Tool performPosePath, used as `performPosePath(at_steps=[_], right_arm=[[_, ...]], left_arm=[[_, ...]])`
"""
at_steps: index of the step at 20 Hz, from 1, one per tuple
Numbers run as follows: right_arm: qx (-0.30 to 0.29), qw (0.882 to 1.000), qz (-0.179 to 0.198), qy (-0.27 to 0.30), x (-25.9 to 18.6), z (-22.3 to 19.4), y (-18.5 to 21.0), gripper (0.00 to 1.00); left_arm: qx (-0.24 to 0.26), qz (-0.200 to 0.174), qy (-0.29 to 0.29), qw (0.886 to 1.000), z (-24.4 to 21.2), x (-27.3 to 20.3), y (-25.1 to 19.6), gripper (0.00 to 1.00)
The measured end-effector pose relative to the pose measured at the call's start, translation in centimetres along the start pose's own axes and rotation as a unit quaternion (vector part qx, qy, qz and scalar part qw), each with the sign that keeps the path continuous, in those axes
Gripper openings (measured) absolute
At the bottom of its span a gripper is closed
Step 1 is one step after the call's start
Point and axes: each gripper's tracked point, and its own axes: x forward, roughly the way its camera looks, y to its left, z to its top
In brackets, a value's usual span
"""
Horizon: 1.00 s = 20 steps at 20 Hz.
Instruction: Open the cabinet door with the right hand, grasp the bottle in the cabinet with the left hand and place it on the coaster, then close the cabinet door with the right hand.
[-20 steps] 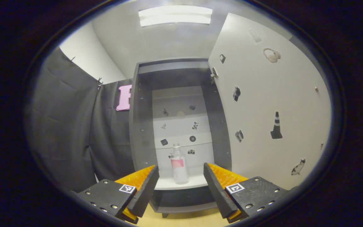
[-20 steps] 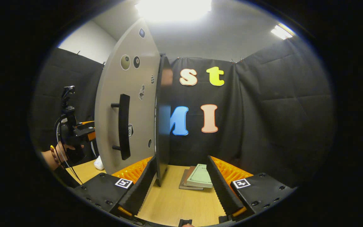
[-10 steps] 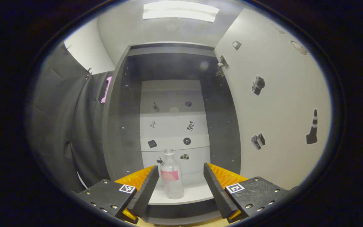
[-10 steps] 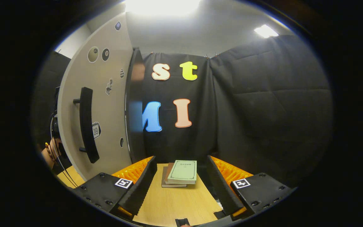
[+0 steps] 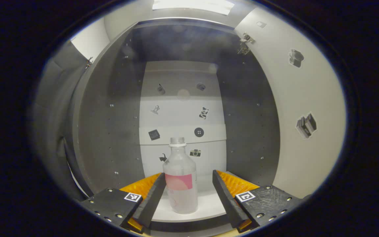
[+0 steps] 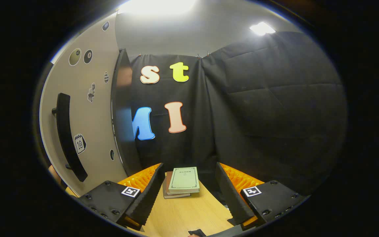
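In the left gripper view a clear bottle (image 5: 180,179) with a white cap and a pink label stands upright on the white shelf (image 5: 209,207) inside the dark cabinet (image 5: 110,115). My left gripper (image 5: 189,200) is open just in front of it, with the bottle's base between the fingertips and nearer the left finger, untouched. The cabinet door (image 5: 304,108) is swung open at the right. In the right gripper view the door's outer face (image 6: 87,118) with its black handle (image 6: 67,136) stands at the left. My right gripper (image 6: 189,200) is open over the wooden table (image 6: 189,214), holding nothing.
A small stack of books (image 6: 181,181) lies on the table just ahead of the right gripper. Stickers dot the cabinet's back panel (image 5: 183,112) and the door. Black cloth (image 6: 258,108) walls the booth behind the books.
The left gripper has moved forward into the cabinet, so the bottle now stands between its fingertips. The right gripper has swung right, away from the door handle, toward the books.
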Motion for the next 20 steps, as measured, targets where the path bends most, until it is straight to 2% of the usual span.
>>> performPosePath(at_steps=[8,9,11,14,17,20], right_arm=[[-0.011,1.0,-0.004,0.012,1.1,0.1,0.1,0.98],[-0.014,1.0,-0.002,0.013,1.2,0.1,0.1,0.98],[-0.019,1.0,0.003,0.015,1.4,0.2,0.2,0.98],[-0.021,1.0,0.018,0.016,1.8,0.5,0.6,0.98],[-0.021,0.999,0.034,0.015,2.1,0.6,0.7,0.98],[-0.013,0.998,0.052,0.012,2.3,0.8,0.9,0.97]], left_arm=[[-0.008,0.01,0.035,0.999,-3.0,2.5,1.8,0.88],[-0.015,0.004,0.038,0.999,-3.1,2.5,1.6,0.87],[-0.023,-0.002,0.036,0.999,-3.0,2.7,1.4,0.74],[-0.028,0.004,0.034,0.999,-2.6,1.8,1.8,0.76],[-0.037,0.009,0.018,0.999,-1.1,-0.6,2.3,0.72],[-0.026,0.026,-0.001,0.999,0.7,-3.5,3.7,0.76]])
